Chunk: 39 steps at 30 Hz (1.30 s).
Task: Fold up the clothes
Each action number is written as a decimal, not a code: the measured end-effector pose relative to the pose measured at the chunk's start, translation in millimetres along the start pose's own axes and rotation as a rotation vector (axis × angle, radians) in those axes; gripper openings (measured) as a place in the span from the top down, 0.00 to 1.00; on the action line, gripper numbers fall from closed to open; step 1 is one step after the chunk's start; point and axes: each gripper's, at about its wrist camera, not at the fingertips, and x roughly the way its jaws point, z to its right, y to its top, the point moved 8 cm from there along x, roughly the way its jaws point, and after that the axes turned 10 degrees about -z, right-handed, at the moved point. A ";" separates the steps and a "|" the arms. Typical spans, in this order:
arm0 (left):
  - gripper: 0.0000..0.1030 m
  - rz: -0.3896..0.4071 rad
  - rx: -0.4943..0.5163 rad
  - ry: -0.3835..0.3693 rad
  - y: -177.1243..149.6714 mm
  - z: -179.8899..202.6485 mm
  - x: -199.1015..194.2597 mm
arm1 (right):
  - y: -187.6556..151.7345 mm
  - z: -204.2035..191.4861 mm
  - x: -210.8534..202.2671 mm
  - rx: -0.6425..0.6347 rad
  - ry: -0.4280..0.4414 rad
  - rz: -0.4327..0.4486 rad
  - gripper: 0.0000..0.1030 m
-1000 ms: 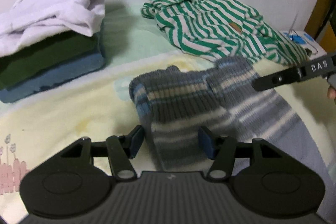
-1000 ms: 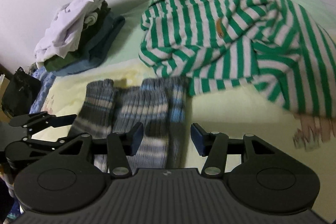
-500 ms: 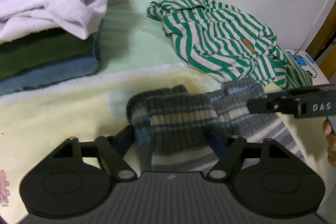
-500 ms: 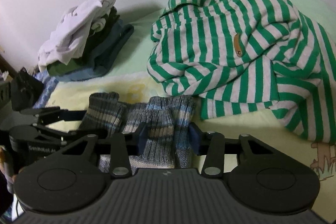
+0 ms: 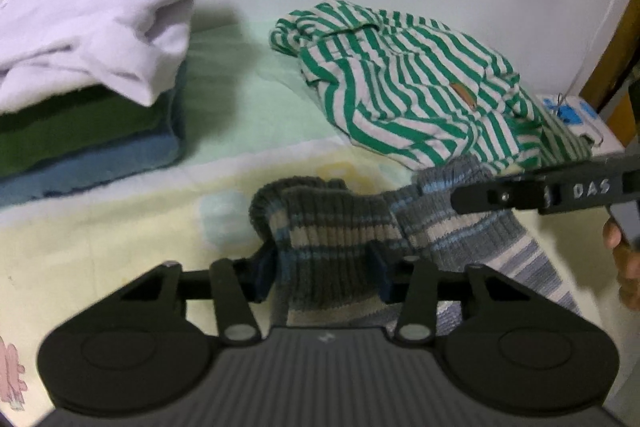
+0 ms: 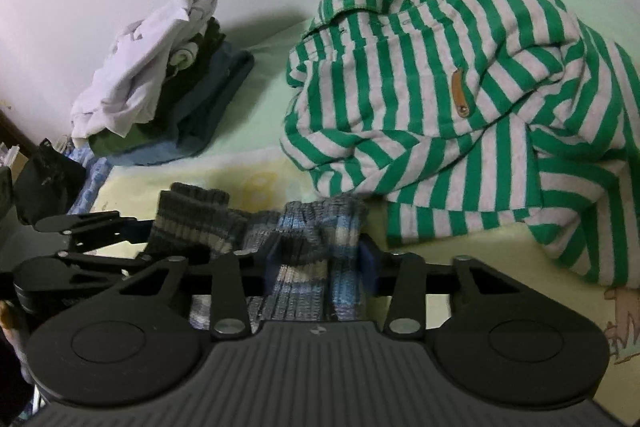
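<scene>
left gripper (image 5: 322, 269) closing on the darker cuff of the striped knit garment (image 5: 332, 239), pads pressing the ribbed fabric from both sides. right gripper (image 6: 318, 261) closing likewise on the bluer cuff of the same garment (image 6: 316, 231), fabric bunched between its pads. garment lying on the pale yellow bedsheet (image 5: 120, 227), both cuffs raised slightly. green-striped top (image 6: 460, 99) crumpled just behind, touching the knit. stack of folded clothes (image 5: 88, 99) well apart, against the wall, white piece uppermost.
</scene>
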 end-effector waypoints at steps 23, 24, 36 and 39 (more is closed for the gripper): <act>0.84 0.176 0.127 0.077 -45.2 42.4 -121.3 | -44.7 -49.2 -100.9 -0.092 0.164 0.090 0.82; 0.84 0.178 0.142 0.081 -51.8 46.2 -126.6 | -51.3 -51.4 -105.0 -0.099 0.163 0.086 0.82; 0.85 0.121 0.216 0.057 -134.7 68.2 -163.5 | -139.3 -81.6 -139.6 -0.195 0.113 0.036 0.82; 0.85 0.087 0.256 0.053 -156.3 76.4 -162.8 | -162.4 -87.9 -140.8 -0.266 0.059 0.003 0.82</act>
